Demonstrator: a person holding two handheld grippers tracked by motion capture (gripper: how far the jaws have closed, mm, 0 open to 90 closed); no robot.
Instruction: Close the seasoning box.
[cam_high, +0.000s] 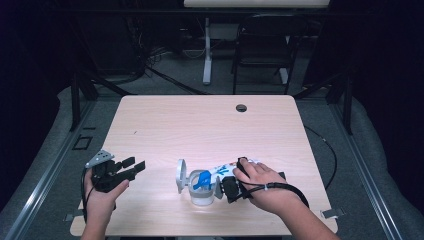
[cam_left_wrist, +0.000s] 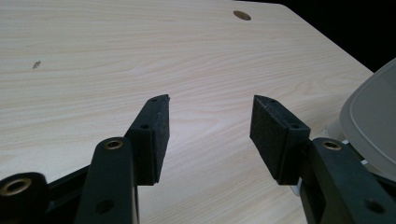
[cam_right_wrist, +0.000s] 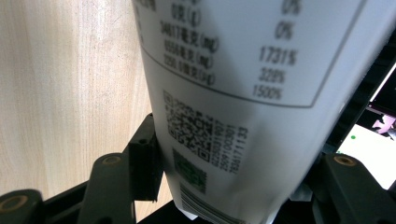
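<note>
A white container (cam_high: 226, 170) with blue print lies near the table's front edge, its round lid (cam_high: 179, 175) swung open to the left and a blue piece (cam_high: 202, 179) at its mouth. My right gripper (cam_high: 221, 188) is shut on it from the right. In the right gripper view the container's labelled side (cam_right_wrist: 224, 70), with a nutrition table and QR code, sits between the jaws of the right gripper (cam_right_wrist: 233, 140), touching the left pad (cam_right_wrist: 145, 158). My left gripper (cam_high: 134, 165) rests at the front left, open and holding nothing. In its own view the left gripper (cam_left_wrist: 210, 100) points across bare wood, the grey lid (cam_left_wrist: 373, 116) at the right.
The wooden table (cam_high: 200, 125) has a round cable hole (cam_high: 241, 108) near its far edge, also in the left gripper view (cam_left_wrist: 242, 15). A black cable (cam_high: 287, 189) trails from the right gripper. A chair (cam_high: 262, 50) and a desk leg (cam_high: 207, 50) stand beyond the table.
</note>
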